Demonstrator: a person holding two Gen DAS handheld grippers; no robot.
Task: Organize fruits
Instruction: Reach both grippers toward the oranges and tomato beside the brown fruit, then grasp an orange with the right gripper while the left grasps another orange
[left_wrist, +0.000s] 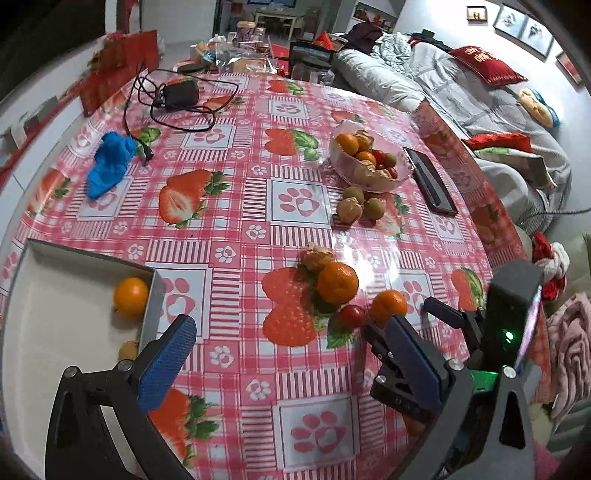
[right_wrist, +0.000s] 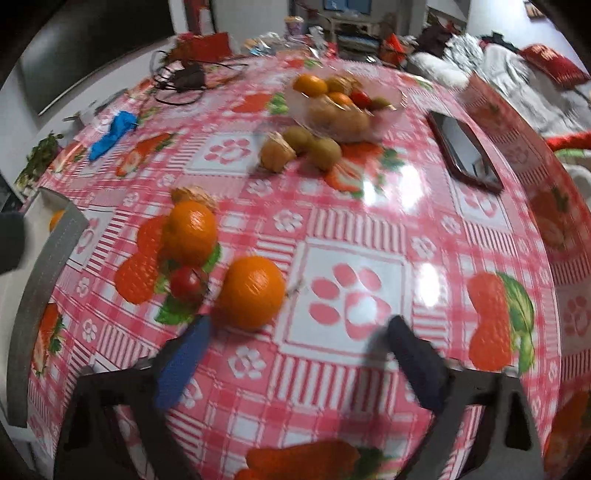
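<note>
Fingers of the right gripper (right_wrist: 295, 354) stand spread apart with nothing between them, the blue pad (right_wrist: 181, 365) on one side and the dark one opposite, hanging over the table (right_wrist: 424, 221) just short of the nearest orange (right_wrist: 253, 291). The left gripper (left_wrist: 291, 347) is likewise released and empty, beside the grey box (left_wrist: 157, 299) at the table's near left edge, where one orange (left_wrist: 131, 296) already lies.

The nearest orange sits just beside a small red fruit (right_wrist: 187, 282) and near a second orange (right_wrist: 192, 230) with a papery husked fruit (right_wrist: 194, 195) behind it. If the jaws close off-centre, I judge the round orange could squirt out and roll across the glossy cloth, possibly toward the near edge. A wide approach could also nudge the red fruit away. The right-wrist view is blurred, which suggests speed; a hasty descent could knock the cluster. Farther off, the glass bowl (right_wrist: 388, 110) of fruit and a phone (right_wrist: 465, 151) near the right edge look out of harm's way.
</note>
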